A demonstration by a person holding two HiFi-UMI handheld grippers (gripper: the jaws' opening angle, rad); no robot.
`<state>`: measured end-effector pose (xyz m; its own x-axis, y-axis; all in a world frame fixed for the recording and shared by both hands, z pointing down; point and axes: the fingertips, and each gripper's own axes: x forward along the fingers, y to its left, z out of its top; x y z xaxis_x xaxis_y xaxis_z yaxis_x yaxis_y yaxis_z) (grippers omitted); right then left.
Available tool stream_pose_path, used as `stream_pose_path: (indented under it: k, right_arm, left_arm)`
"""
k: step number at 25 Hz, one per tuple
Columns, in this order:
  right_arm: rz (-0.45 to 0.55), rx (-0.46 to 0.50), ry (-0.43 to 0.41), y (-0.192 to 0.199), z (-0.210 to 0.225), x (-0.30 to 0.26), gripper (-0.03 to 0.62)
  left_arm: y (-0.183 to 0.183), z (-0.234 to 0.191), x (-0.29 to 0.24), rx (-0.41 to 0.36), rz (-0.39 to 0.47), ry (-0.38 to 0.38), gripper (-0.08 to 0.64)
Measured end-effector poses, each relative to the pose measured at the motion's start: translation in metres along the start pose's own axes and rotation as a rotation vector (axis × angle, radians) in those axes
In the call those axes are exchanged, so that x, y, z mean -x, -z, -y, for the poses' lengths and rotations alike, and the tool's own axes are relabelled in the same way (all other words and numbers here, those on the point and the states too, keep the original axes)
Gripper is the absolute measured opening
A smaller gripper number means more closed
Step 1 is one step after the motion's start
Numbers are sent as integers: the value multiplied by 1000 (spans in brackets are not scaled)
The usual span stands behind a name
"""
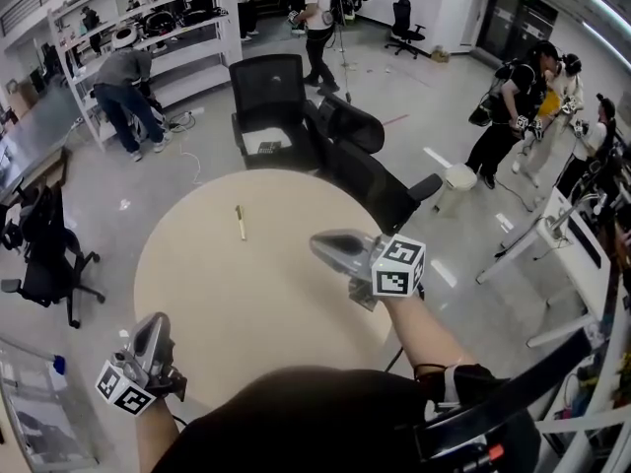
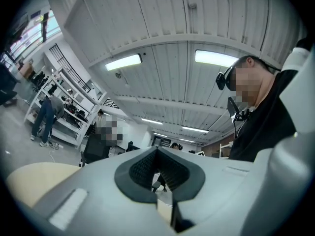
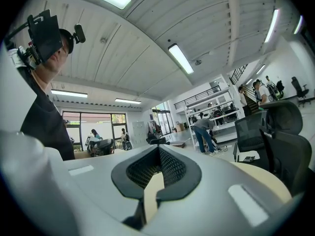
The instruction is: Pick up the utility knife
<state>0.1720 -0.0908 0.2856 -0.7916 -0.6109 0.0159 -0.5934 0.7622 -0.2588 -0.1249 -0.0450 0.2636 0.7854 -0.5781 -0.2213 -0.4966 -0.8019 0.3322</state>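
The utility knife (image 1: 240, 222) is a slim yellowish bar lying on the far left part of the round beige table (image 1: 217, 294), with nothing touching it. My right gripper (image 1: 317, 245) hovers over the table's right side, pointing left toward the middle, jaws together and empty (image 3: 158, 148). My left gripper (image 1: 154, 321) sits at the table's near left edge, well short of the knife, with its jaws meeting at the tips and nothing between them (image 2: 157, 149). The knife does not show in either gripper view.
Two black office chairs (image 1: 271, 101) (image 1: 380, 175) stand against the table's far side, another (image 1: 44, 249) to the left. A white shelf rack (image 1: 148, 37) with a person bending at it is at the back left. Several people stand at the right by a white desk (image 1: 572, 254).
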Motion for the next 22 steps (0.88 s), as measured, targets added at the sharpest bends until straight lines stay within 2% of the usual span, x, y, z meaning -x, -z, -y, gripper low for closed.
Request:
stream_pose_path:
  k: [11, 18, 22]
  right_arm:
    - [-45, -3, 13, 13, 19, -28, 14]
    - [-87, -4, 14, 23, 55, -52, 14]
    - [-103, -14, 22, 36, 91, -74, 15]
  left_arm:
    - [10, -37, -7, 36, -8, -3, -17]
    - [21, -72, -23, 52, -30, -35, -17]
    - [35, -103, -39, 64, -49, -54, -17]
